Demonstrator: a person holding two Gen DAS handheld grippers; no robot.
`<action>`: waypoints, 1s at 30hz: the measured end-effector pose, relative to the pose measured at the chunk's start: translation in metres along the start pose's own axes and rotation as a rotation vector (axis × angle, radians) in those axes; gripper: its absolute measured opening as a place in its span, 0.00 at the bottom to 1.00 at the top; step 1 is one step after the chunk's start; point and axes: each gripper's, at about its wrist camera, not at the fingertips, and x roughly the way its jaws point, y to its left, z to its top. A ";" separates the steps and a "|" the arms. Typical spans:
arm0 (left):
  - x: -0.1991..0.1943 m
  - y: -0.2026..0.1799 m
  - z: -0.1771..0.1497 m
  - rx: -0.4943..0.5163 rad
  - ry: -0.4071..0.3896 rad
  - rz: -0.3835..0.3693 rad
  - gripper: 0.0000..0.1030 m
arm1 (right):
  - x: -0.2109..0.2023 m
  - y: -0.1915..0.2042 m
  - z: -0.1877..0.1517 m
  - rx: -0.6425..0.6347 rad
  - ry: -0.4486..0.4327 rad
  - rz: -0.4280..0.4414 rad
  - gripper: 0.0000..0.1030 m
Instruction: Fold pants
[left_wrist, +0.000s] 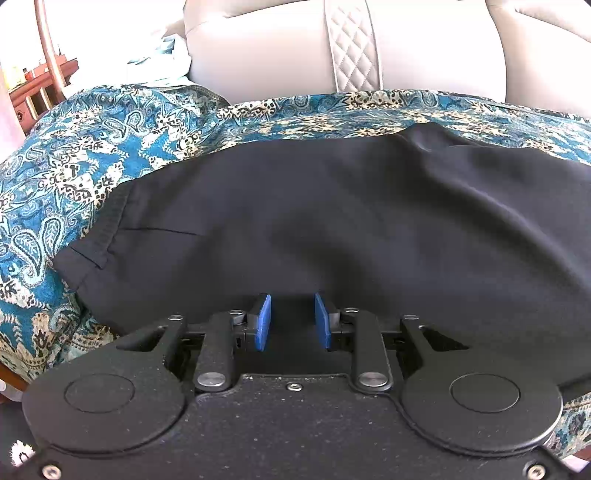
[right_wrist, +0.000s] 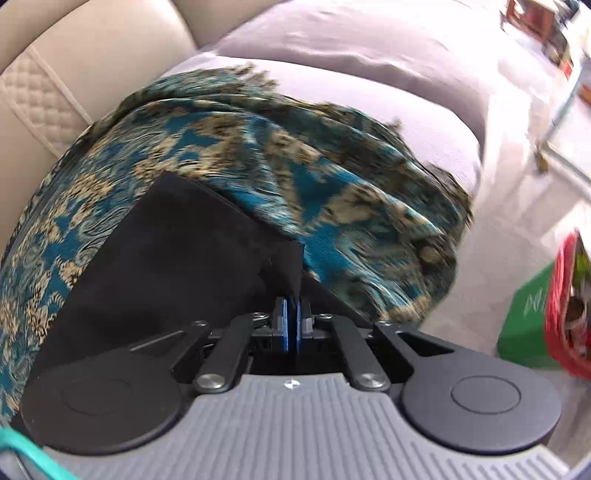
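So the black fabric pants (left_wrist: 332, 221) are lying on the teal paisley-patterned cloth (left_wrist: 92, 147). The beige leather sofa backrest (left_wrist: 277, 48) sits behind both.

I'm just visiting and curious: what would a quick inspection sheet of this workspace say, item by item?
Surface: a teal paisley cloth spread over the sofa seat.
Job's things: black pants lying on the cloth, waistband toward the left of the left wrist view.
Clutter: crumpled pale fabric at the sofa's far corner.
Grippers: left gripper partly open over the pants, pads apart; right gripper shut on a corner of the pants.
Cables: a teal cord beside the right gripper.
Surroundings: beige sofa backrest, green box, red item; right view blurred.
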 end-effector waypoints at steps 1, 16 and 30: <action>0.000 0.000 0.000 -0.001 -0.001 0.000 0.25 | 0.001 -0.006 -0.002 0.023 0.007 0.000 0.08; -0.001 0.002 0.000 0.001 -0.003 -0.019 0.27 | 0.004 -0.022 -0.016 0.036 0.062 -0.072 0.08; -0.009 0.020 0.006 -0.031 -0.024 -0.039 0.48 | -0.034 0.023 -0.019 -0.140 -0.042 -0.099 0.58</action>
